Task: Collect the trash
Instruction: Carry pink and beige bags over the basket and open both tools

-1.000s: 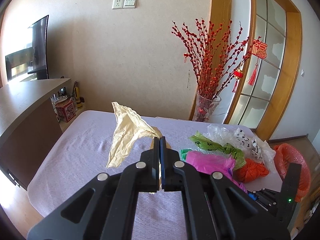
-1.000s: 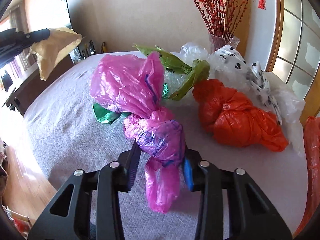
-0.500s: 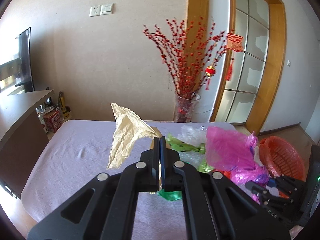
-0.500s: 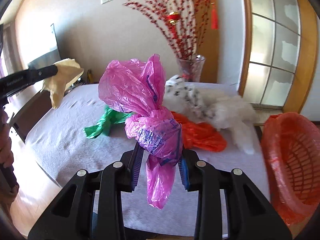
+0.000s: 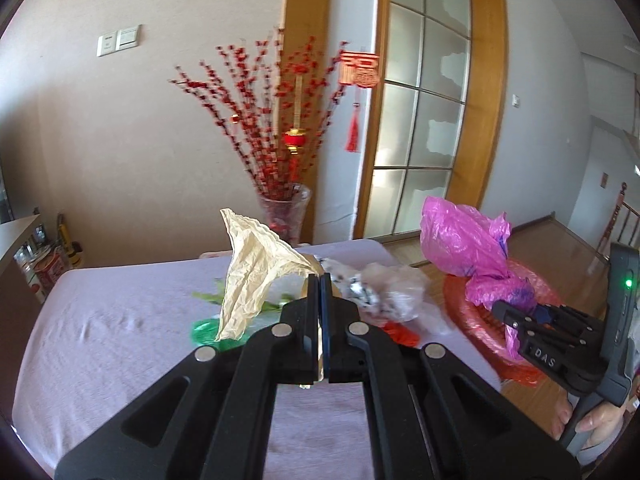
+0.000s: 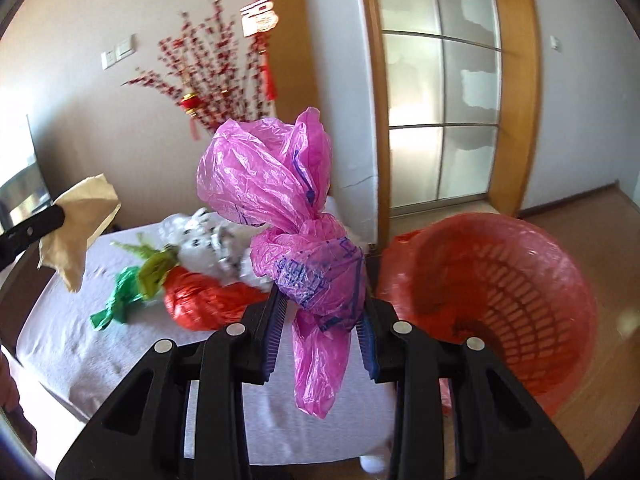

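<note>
the left gripper (image 5: 320, 296) is pinched fully together on a crumpled piece of yellowish paper (image 5: 252, 276), which stands up out of its tips above the table (image 5: 100, 340). the right gripper (image 6: 320, 316) is partly closed around the knot of a pink plastic bag (image 6: 280, 184), its pads pressing the bag from both sides; the bag hangs in the air just beside the red basket (image 6: 520, 280), which sits on the floor off the table's edge. on the table lie a red bag (image 6: 200, 304), a green bag (image 6: 120, 300) and a white spotted bag (image 6: 208, 236), bunched close together.
</note>
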A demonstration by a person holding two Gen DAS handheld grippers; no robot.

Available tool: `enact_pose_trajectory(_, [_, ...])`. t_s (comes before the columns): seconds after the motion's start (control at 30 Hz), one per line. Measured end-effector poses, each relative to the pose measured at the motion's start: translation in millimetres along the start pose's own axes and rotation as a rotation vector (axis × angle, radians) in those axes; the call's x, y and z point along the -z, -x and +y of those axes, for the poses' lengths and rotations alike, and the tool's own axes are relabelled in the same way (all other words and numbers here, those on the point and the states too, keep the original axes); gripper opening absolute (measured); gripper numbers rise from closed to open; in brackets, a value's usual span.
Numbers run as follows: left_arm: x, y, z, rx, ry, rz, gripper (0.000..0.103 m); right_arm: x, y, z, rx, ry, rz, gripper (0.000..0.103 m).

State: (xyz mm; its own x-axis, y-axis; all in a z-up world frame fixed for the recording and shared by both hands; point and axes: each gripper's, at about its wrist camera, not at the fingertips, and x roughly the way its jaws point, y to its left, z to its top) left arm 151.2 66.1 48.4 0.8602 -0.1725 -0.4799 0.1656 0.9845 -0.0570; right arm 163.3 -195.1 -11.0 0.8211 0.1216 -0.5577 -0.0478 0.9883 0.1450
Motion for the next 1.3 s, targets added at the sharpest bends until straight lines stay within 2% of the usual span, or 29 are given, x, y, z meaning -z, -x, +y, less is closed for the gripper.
enact_pose_trajectory(0.37, [-8.2, -19.0, -83.0, 0.166, -0.067, 0.006, 0.003, -2.9, 17.3, -61.6, 0.128, -0.106, -0.039, 0.034])
enact_pose_trajectory(0.9, [-10.1, -63.0, -180.6, 0.372, -0.125, 0.053, 0.003, 1.4, 28.3, -136.0, 0.241, -0.227, -0.03, 0.034])
enact_pose_trajectory(1.2, [-1.6, -95.9, -229.0, 0.487, -0.144, 0.092, 0.003, 6.3, 22.2, -175.7, 0.277, -0.308, -0.008, 0.034])
enact_pose_trajectory(1.3, [2.5, -107.8, -239.2, 0.505, -0.14, 0.109, 0.003, 7.8, 18.9, -183.7, 0.281, -0.324, 0.002, 0.034])
